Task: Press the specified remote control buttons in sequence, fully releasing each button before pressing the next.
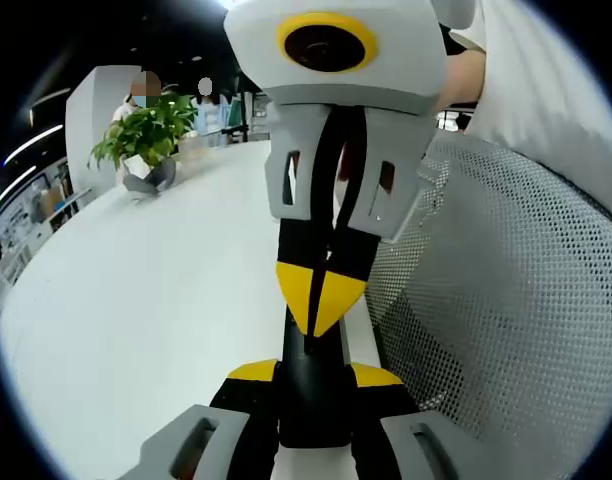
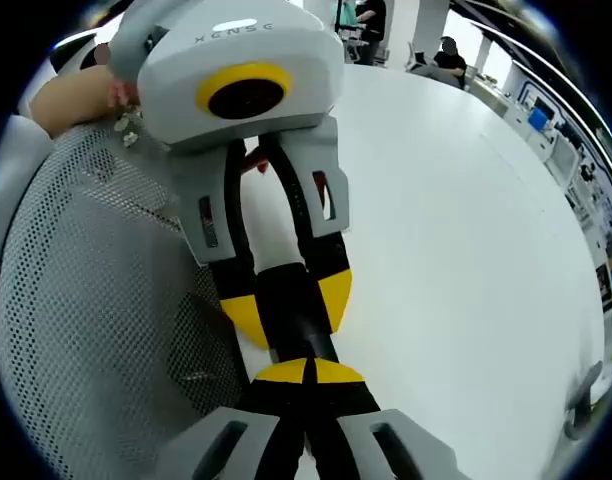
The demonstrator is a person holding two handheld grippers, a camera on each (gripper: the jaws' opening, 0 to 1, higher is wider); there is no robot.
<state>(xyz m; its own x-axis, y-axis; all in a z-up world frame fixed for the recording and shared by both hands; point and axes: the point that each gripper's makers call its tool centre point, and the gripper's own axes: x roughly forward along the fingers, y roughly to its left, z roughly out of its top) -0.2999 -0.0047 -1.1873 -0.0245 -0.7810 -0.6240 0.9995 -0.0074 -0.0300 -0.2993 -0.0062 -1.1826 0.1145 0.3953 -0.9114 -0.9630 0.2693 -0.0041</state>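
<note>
Left gripper view shows my left gripper [image 1: 313,375] clamped on the black remote [image 1: 308,400], one yellow pad on each long side; its long axis runs straight away from me along the jaws, over the near edge of the white table [image 1: 136,330]; my right gripper [image 1: 321,295] comes in from the far end, jaws closed on nothing, its paired tips meeting the remote's face; whether they are pressing or only touching I cannot tell; no button can be made out, so the right tip is my presser.
</note>
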